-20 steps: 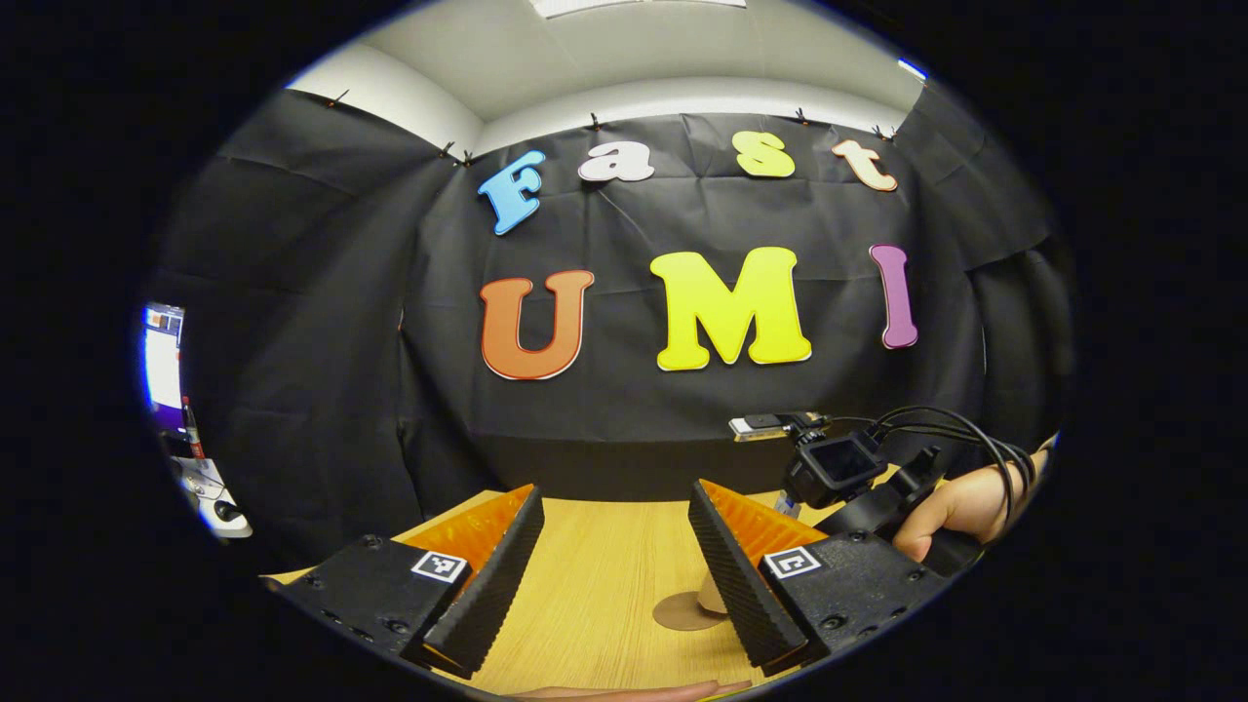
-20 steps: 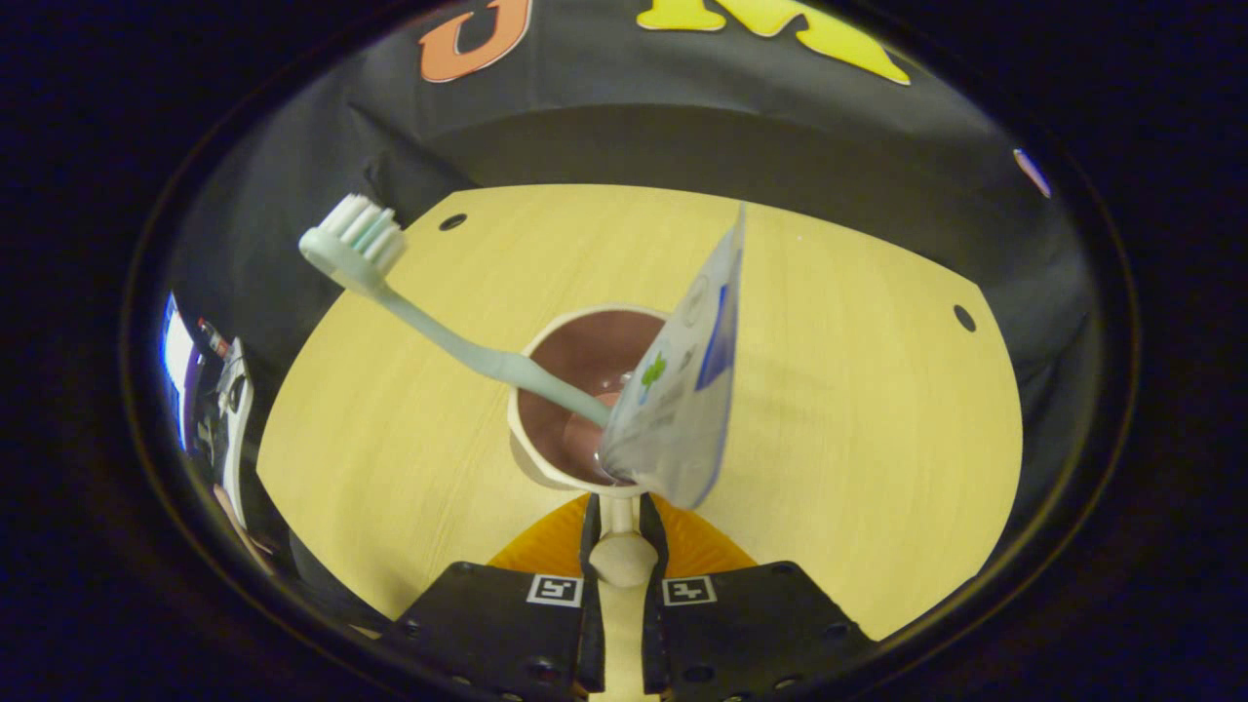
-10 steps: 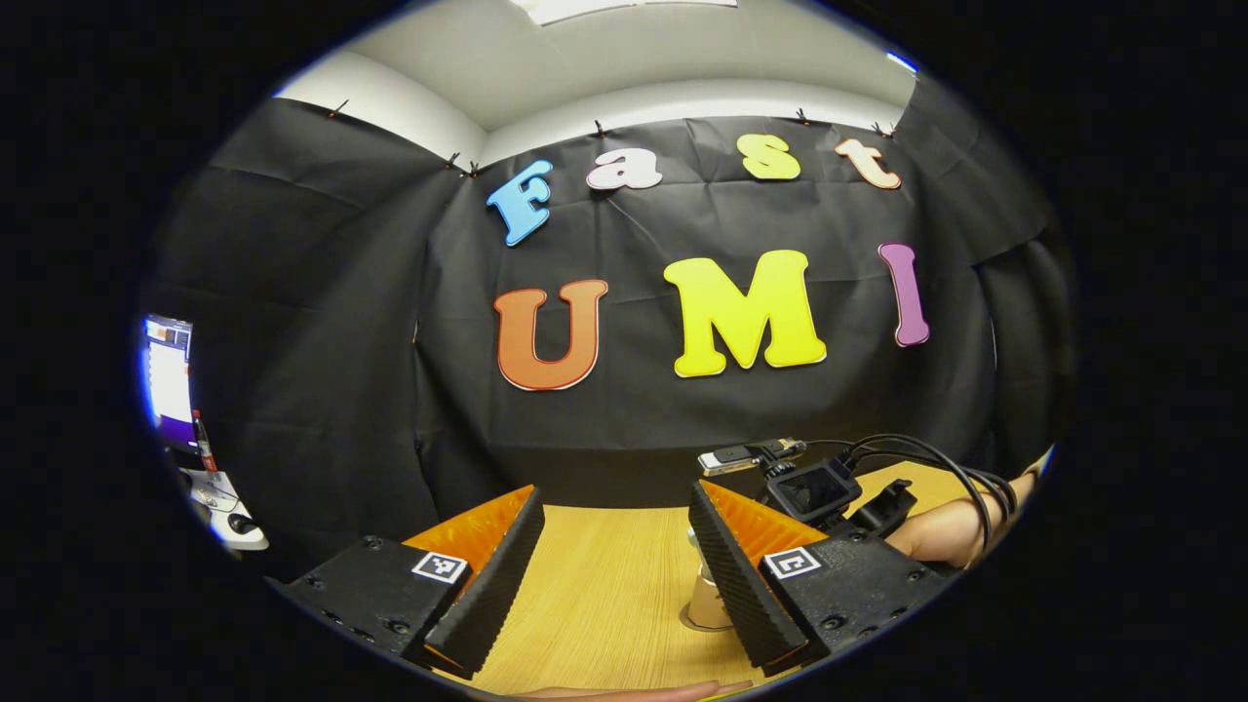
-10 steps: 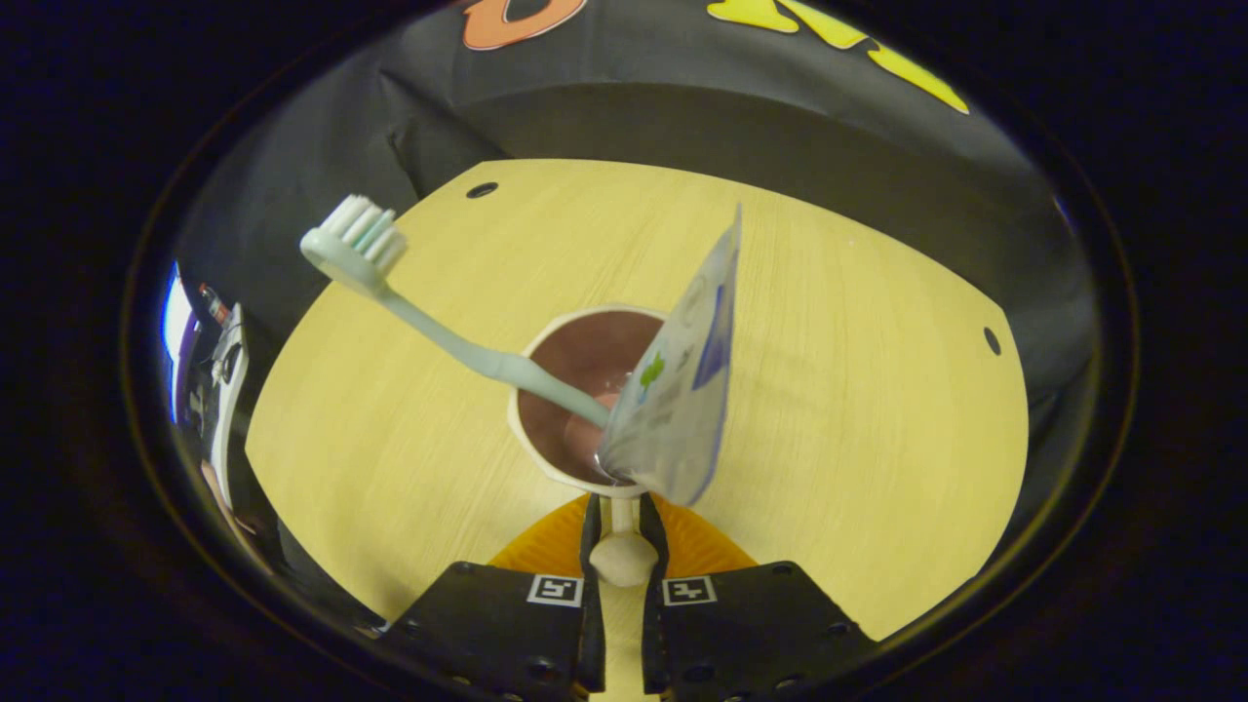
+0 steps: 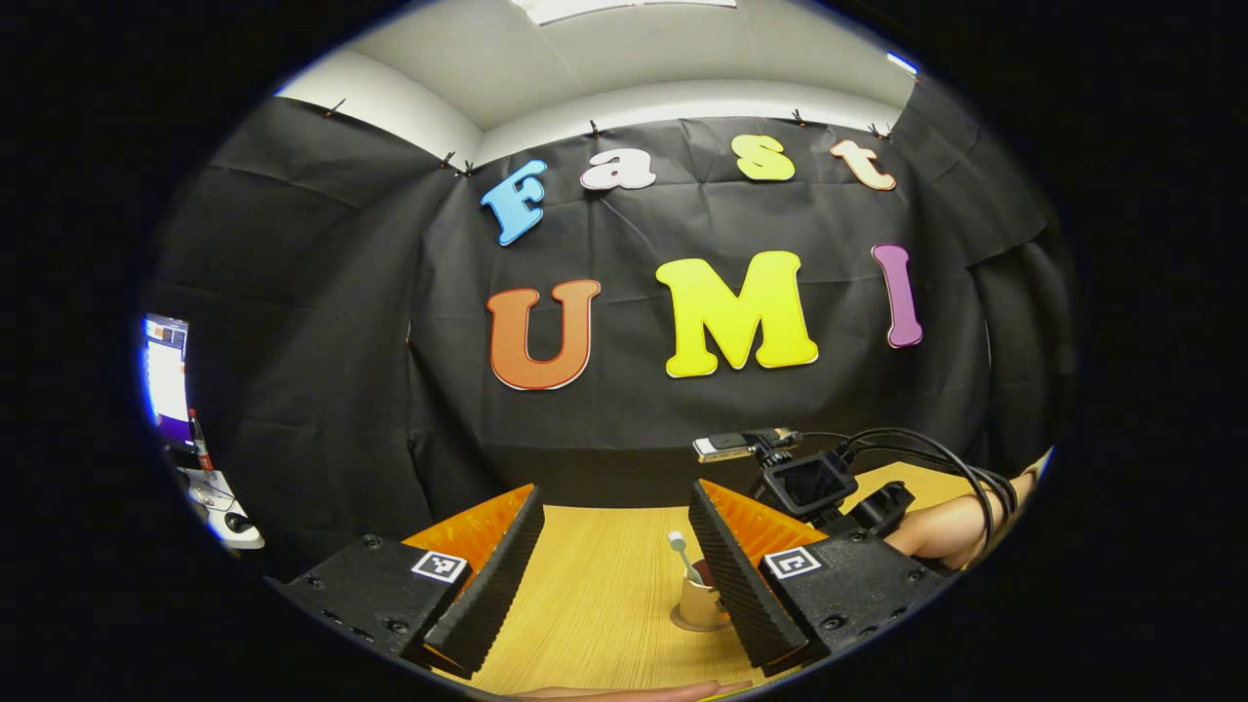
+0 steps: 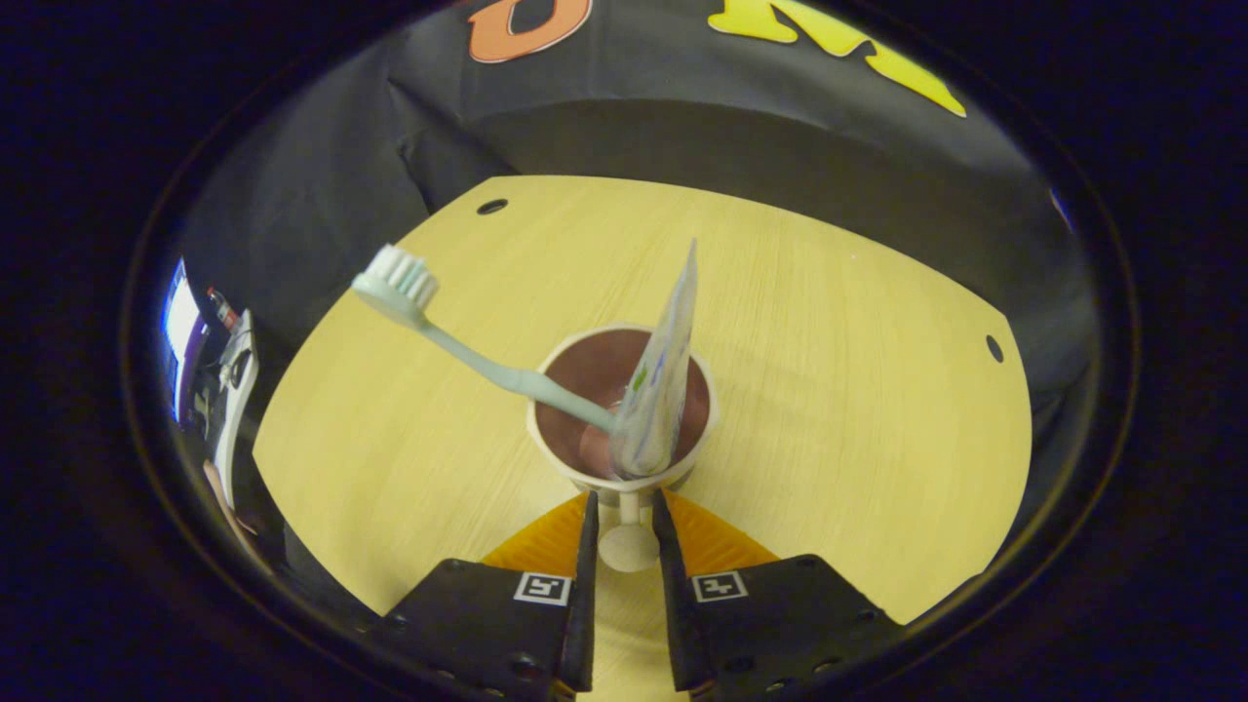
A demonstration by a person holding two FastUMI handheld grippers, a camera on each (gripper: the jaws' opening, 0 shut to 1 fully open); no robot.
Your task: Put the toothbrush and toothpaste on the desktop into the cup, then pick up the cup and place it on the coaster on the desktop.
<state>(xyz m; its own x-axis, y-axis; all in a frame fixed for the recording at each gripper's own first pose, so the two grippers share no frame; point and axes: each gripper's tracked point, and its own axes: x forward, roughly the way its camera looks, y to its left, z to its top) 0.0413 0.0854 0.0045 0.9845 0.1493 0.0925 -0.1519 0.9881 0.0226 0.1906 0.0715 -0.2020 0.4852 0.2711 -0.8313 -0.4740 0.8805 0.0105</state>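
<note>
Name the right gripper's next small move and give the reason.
Probably back the right gripper straight away from the cup. The cup stands on the coaster with the toothbrush and toothpaste inside, and the fingers look parted beside the handle, so a sideways move might tip it.

We see a cream cup [image 6: 624, 466] with a dark reddish-brown inside, and in it a pale mint-green toothbrush [image 6: 458, 346] with white bristles. The toothpaste [image 6: 658, 390] tube is whitish-grey with small green and blue print. The desk [image 6: 838, 390] is light yellow wood with fine grain lines and small dark holes. In the left gripper view the coaster [image 5: 682, 622] under the cup looks brownish, though it is small there.
</note>
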